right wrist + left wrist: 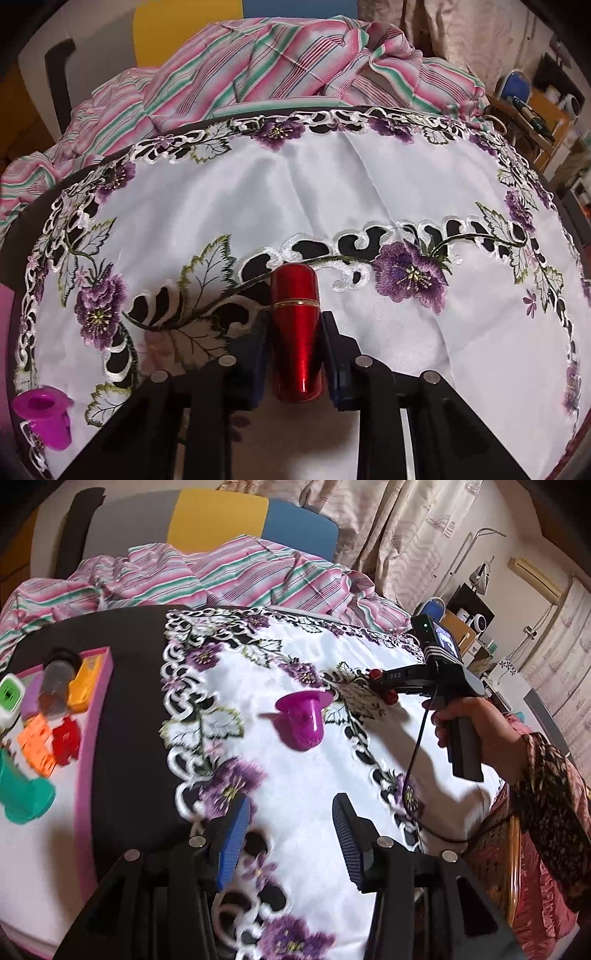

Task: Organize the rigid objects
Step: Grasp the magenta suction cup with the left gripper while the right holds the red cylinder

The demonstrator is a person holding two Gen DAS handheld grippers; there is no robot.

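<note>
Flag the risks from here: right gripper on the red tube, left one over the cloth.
1. The right gripper is shut on the glossy red tube along its rounded sides; it may slip or swivel when lifted.
2. The pink tray already looks crowded, so placing the tube could knock its neighbours.
3. The left gripper is open with nothing between its fingers near the purple cup; a sweep could tip it.

Two black handheld tools, each with ribbed blue pads and round silver screws on angular black arms. Left tool [286, 842] near, its blue pads [232, 843] bright against the dark frame. Right tool [384, 686] far right, built as a black pistol-grip body lettered "DAS", topped by a small lit screen and green lamp, trailing a thin black cable. Gripped by a hand [469, 723] in a dark floral-print sleeve [554, 812].
</note>
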